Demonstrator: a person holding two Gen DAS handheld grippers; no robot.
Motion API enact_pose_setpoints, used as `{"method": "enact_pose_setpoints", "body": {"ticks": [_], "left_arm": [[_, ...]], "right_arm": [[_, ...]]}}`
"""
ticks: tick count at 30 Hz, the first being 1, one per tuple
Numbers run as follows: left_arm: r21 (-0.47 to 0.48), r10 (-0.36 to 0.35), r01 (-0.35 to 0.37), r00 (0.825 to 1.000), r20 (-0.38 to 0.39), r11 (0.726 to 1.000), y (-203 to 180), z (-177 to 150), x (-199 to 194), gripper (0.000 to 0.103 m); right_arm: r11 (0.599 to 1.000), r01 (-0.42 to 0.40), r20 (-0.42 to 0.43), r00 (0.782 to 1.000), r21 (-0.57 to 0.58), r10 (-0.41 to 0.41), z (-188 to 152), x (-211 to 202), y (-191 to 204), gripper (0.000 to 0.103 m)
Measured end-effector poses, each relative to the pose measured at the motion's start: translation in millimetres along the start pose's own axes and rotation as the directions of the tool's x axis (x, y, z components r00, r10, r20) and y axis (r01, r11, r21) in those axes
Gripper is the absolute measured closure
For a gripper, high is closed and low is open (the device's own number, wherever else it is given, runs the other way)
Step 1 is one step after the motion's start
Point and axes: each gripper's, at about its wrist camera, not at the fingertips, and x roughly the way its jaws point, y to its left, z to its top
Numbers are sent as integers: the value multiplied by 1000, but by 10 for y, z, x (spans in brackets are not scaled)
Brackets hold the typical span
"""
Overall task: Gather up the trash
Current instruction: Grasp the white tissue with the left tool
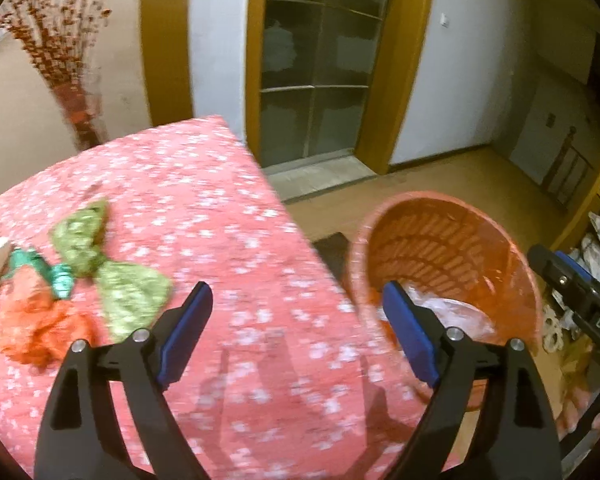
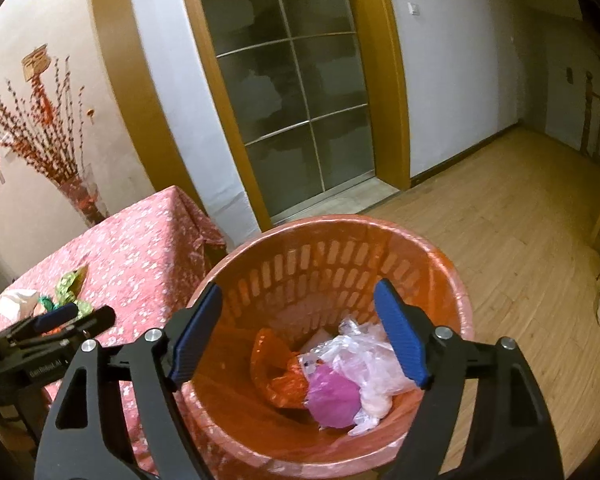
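Since my left hand-held gripper (image 1: 296, 316) is empty with its jaws wide apart, the green wrapper (image 1: 112, 268) on the desk (image 1: 240, 208) is probably next. It lies up and left of those fingers, long axis slanting toward them. My right hand-held gripper (image 2: 300, 332), also spread and empty, hangs over the bin (image 2: 456, 280), much farther away.

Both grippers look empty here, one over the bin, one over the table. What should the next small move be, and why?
Probably carry the left gripper left toward the green wrapper and close on it. Its jaws stand open and empty, the bin already holds bags, and wrappers lie on the pink tablecloth.
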Motion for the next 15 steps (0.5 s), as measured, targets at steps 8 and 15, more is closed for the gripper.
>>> {"method": "enact_pose_setpoints", "body": {"ticks": [8, 15], "left_arm": [[-147, 227, -218, 973, 44, 965, 1136, -92, -436, 15], [-366, 454, -414, 890, 28, 834, 2412, -237, -888, 15]], "right_arm": [[996, -59, -26, 998, -60, 57, -54, 39, 364, 22], [987, -109, -61, 993, -118, 103, -133, 129, 754, 22]]}}
